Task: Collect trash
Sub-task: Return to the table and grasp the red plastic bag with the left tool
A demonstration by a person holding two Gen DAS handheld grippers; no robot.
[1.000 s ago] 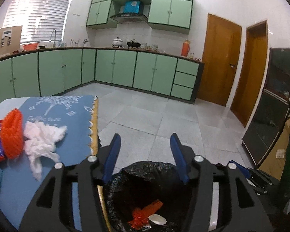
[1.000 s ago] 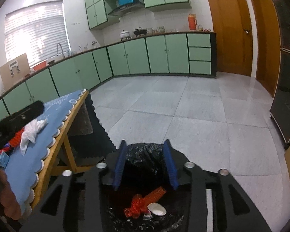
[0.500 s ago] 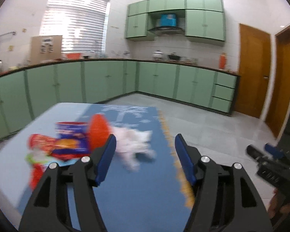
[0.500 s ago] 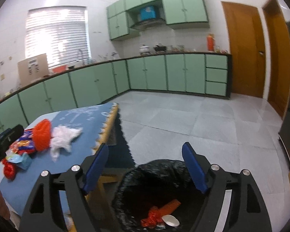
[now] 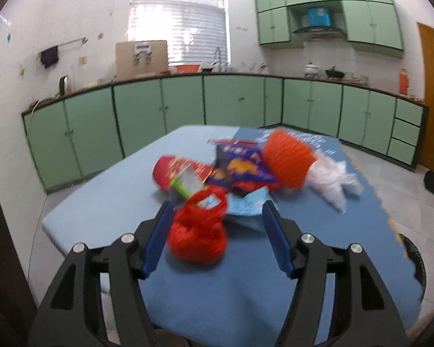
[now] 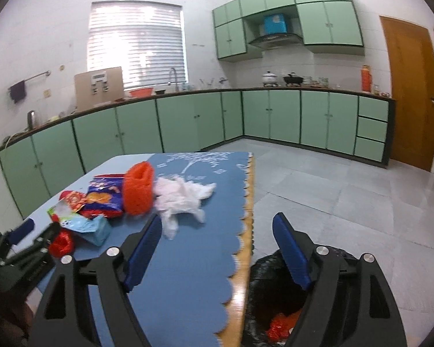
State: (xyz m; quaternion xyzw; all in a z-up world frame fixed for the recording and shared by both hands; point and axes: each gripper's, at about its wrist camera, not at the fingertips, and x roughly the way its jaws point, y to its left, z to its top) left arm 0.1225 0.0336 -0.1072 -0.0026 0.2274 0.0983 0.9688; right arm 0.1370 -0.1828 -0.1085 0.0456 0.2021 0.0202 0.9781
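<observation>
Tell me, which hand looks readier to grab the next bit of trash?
Probably the left: its open fingers already flank the red crumpled bag. The right gripper hangs open over the table's edge.

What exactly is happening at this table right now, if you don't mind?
A person is clearing trash from the blue-covered table. The open left gripper is closing in on a crumpled red plastic bag. The open, empty right gripper hovers above the table edge, beside the black-lined trash bin, which already holds red scraps.

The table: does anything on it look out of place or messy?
Yes. A loose heap of rubbish lies on the table: snack wrappers, crumpled white plastic, a red net. It belongs in the bin.
</observation>
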